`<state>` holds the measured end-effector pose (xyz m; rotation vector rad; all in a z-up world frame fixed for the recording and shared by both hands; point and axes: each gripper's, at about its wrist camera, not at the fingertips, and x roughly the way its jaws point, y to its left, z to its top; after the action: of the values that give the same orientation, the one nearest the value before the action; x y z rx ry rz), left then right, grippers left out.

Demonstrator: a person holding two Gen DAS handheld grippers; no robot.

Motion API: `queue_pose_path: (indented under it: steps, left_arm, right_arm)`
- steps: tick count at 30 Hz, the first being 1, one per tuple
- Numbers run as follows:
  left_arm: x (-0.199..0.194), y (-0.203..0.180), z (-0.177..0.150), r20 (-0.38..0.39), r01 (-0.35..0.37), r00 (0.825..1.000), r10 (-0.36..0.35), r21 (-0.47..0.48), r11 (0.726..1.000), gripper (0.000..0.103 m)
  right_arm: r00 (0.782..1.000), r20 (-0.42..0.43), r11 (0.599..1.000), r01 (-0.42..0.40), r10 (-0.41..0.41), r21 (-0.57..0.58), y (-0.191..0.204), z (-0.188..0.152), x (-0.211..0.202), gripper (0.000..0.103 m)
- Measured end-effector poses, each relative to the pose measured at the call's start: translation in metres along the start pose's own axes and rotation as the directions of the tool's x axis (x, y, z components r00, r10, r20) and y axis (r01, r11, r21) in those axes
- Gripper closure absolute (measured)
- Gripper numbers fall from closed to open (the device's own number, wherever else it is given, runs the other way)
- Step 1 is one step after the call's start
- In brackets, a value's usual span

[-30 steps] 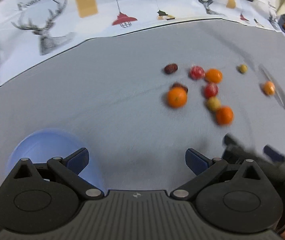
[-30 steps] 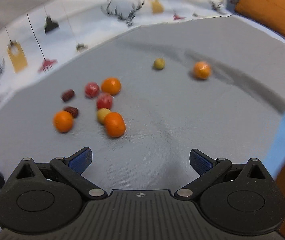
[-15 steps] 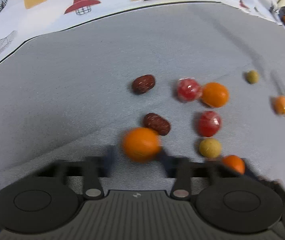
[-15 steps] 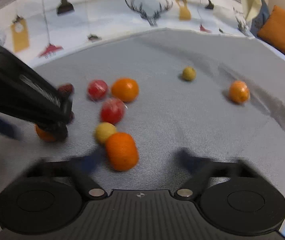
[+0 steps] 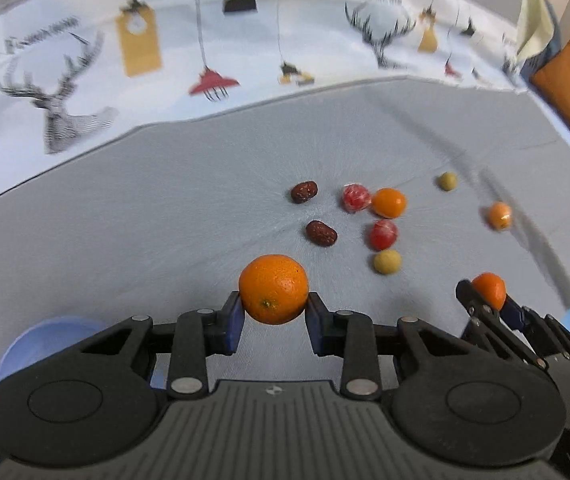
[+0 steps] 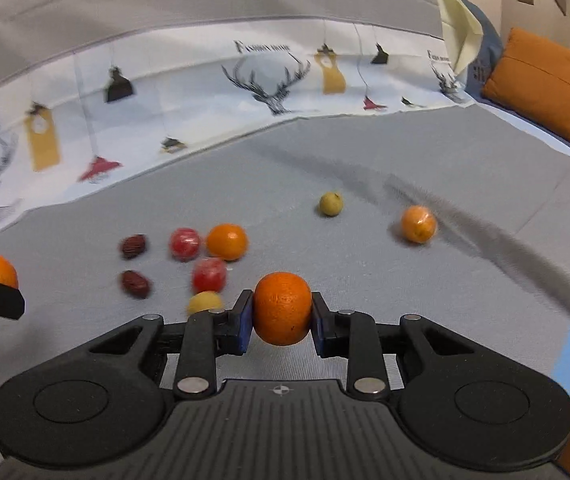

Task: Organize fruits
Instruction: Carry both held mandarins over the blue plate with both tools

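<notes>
My left gripper point(image 5: 273, 312) is shut on a round orange point(image 5: 273, 289), held above the grey cloth. My right gripper point(image 6: 281, 316) is shut on another orange point(image 6: 282, 308); the left wrist view shows that same orange point(image 5: 488, 289) at the lower right. On the cloth lie two dark red dates point(image 5: 303, 192) point(image 5: 321, 233), two red wrapped fruits point(image 5: 356, 197) point(image 5: 383, 234), an orange point(image 5: 389, 202), two small yellow-green fruits point(image 5: 387, 261) point(image 5: 447, 181) and a small orange point(image 5: 499, 215) off to the right.
A pale blue bowl point(image 5: 49, 340) sits at the lower left, partly behind my left gripper. A white cloth with deer prints point(image 6: 269, 84) runs along the back. An orange cushion point(image 6: 545, 88) lies at the far right.
Both grippers went from wide open to shut, each on an orange. Both dipped toward the fruits and now hold their oranges lifted off the cloth.
</notes>
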<state>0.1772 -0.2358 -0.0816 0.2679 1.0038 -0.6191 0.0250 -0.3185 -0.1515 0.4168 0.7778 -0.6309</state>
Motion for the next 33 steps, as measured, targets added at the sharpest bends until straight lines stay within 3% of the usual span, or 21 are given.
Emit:
queue_pose_path:
  steps: [5, 10, 18, 24, 33]
  left_arm:
    - [-0.079, 0.006, -0.041, 0.069, -0.006, 0.998, 0.007, -0.016, 1.0, 0.067]
    - [-0.144, 0.019, -0.093, 0.11, -0.022, 0.994, 0.027, -0.039, 0.999, 0.067]
    - [-0.218, 0.047, -0.16, 0.179, -0.065, 0.98, 0.088, -0.126, 0.99, 0.067]
    - [-0.252, 0.065, -0.195, 0.221, -0.077, 0.968, 0.119, -0.19, 0.979, 0.067]
    - [-0.273, 0.078, -0.211, 0.263, -0.068, 0.956, 0.132, -0.24, 0.968, 0.067]
  right_arm:
    - [0.985, 0.042, 0.983, -0.163, 0.167, -0.078, -0.003, -0.009, -0.092, 0.073]
    - [0.959, 0.058, 0.953, -0.266, 0.276, -0.145, 0.004, -0.026, -0.165, 0.073]
    - [0.888, 0.077, 0.866, -0.419, 0.454, -0.274, 0.04, -0.039, -0.244, 0.073]
    - [0.847, 0.089, 0.802, -0.457, 0.525, -0.384, 0.064, -0.053, -0.279, 0.073]
    - [0.842, 0.095, 0.788, -0.45, 0.531, -0.42, 0.076, -0.058, -0.299, 0.073]
